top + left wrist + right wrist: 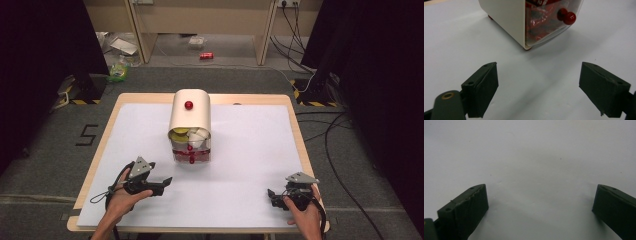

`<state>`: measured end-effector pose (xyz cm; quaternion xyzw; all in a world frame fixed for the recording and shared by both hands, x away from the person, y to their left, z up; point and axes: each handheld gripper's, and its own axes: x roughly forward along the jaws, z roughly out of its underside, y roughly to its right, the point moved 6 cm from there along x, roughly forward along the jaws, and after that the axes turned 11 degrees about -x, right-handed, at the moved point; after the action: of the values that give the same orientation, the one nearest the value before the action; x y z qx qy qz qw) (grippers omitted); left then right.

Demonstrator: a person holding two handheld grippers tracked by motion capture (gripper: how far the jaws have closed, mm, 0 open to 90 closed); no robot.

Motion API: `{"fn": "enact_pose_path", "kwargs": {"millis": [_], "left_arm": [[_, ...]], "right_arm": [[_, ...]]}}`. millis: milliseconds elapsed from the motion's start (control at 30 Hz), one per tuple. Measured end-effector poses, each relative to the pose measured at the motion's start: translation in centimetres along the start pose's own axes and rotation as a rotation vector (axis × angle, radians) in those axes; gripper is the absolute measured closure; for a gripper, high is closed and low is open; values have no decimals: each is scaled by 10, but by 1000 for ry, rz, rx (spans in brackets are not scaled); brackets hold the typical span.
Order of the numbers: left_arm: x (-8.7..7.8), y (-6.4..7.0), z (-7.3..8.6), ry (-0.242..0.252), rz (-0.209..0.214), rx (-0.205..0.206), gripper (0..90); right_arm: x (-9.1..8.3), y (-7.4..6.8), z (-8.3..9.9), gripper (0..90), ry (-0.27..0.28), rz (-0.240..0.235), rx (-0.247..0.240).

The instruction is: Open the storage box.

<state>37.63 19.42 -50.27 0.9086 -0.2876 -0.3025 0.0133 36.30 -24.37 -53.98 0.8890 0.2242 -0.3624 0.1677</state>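
A cream bread-bin-like container [190, 120] with a red knob [188, 105] stood mid-desk [250, 150] on the white sheet, the left gripper [162, 184] near its front left corner and the right gripper [272, 196] well apart to its front right, both jaws wide open, holding nothing.

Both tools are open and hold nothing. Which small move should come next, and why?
Probably move the left tool forward to the red round knob on the clear drawer front of the cream rounded box. Its jaws stand wide apart, point at the box and are nearer than the right tool, which faces bare white tabletop.
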Motion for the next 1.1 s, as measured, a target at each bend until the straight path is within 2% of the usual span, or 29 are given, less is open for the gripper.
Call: {"fn": "enact_pose_path", "kwargs": {"millis": [167, 367, 600, 800, 1100], "left_arm": [[-8, 7, -8, 30, 17, -2, 153], [-15, 15, -18, 59, 32, 15, 153], [-20, 22, -30, 98, 68, -5, 162], [-27, 32, -44, 132, 90, 17, 164], [-29, 45, -56, 152, 114, 48, 170]], "right_arm": [[0, 0, 0, 3, -1, -1, 0], [0, 0, 0, 3, 0, 0, 0], [0, 0, 0, 3, -1, -1, 2], [0, 0, 0, 3, -1, -1, 3], [0, 0, 0, 3, -1, -1, 2]]}}
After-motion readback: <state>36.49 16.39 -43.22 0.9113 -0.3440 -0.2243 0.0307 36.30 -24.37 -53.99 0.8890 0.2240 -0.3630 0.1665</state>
